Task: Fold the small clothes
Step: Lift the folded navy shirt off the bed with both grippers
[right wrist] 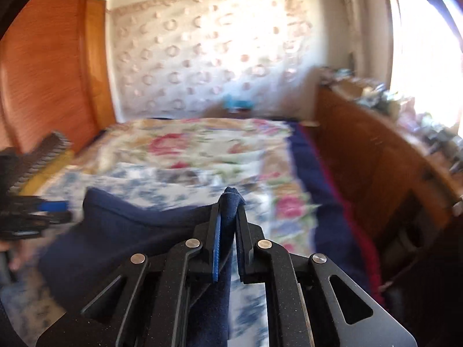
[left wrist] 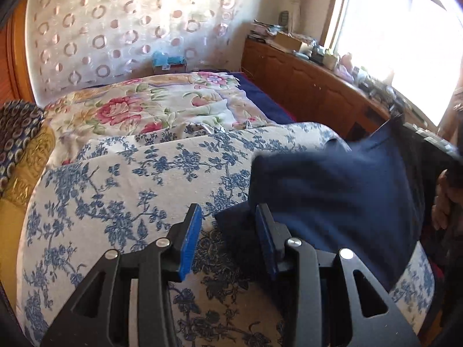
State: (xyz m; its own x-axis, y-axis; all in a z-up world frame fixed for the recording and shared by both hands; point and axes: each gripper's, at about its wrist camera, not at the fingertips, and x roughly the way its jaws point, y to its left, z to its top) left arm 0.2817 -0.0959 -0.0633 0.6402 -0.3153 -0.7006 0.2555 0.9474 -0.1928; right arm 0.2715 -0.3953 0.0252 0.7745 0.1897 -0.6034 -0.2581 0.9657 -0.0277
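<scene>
Navy fabric is pinched btwn the pads of the right gripper (right wrist: 230,202): jaws clamped tight on a bunched tip of the navy garment (right wrist: 139,231), which pokes up just past the fingertips. From that pinch the cloth runs down btwn the fingers and spreads out to the left of the jaws, draped over the blue-flowered white sheet (right wrist: 249,312). Right wrist view is motion-blurred, so finer detail can't be made out.

Left gripper (left wrist: 228,215) is seen w/ jaws apart, blue pads (left wrist: 189,240) facing each other. A low edge of the same garment (left wrist: 332,196) lies btwn the fingertips; it sits against the right-hand pad, but the left-hand pad is clear of it, so nothing is gripped. Bulk of the cloth rises to the right of these jaws, lifted off the sheet (left wrist: 115,190). At the far right edge beyond it, part of a hand (left wrist: 442,202) is seen.

Ahead of both grippers a pink-and-green floral quilt (left wrist: 139,110) is spread over the bed, w/ a dark blue blanket (left wrist: 269,101) at its right side. Beyond that a wall covering w/ ring pattern (left wrist: 115,29) is seen. To the right a wooden cabinet (left wrist: 303,81), cluttered on top, runs under a bright window (left wrist: 405,34). To the left, a patterned cushion (left wrist: 17,133).

No readable writing or brand marks are made out in either view.
</scene>
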